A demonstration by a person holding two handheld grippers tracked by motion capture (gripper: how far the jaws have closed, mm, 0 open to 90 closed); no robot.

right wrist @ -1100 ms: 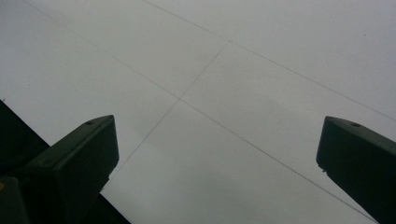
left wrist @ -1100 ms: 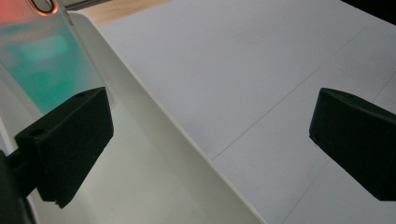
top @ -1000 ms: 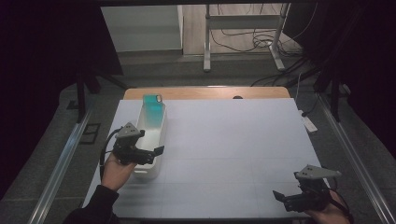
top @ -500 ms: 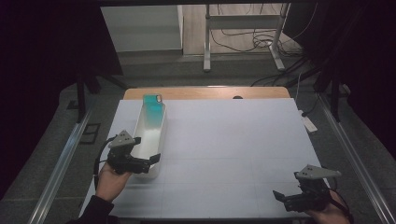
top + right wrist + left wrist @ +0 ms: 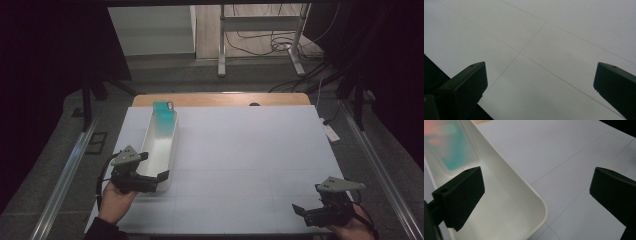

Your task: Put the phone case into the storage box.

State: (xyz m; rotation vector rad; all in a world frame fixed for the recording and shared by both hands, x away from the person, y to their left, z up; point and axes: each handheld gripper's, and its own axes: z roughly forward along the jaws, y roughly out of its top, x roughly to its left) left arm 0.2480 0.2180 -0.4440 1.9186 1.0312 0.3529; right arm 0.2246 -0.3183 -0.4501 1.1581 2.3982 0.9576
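A long white tray lies along the left side of the white table. A teal, phone-sized flat object rests in its far end. My left gripper is open at the tray's near end. In the left gripper view the tray's rounded near corner sits between the jaws, one jaw over the tray's inside and the other over the table. The teal object shows blurred beyond. My right gripper is open at the table's front right corner, with nothing between its fingers, above bare table.
The table's wooden far edge shows beyond the white cover. Metal rails run along both sides of the table. A stand's legs and cables are on the floor behind. The dark front edge of the table is close to my right gripper.
My left gripper has drawn back along the tray toward the person, from about mid-tray to its near end. The right gripper has stayed put.
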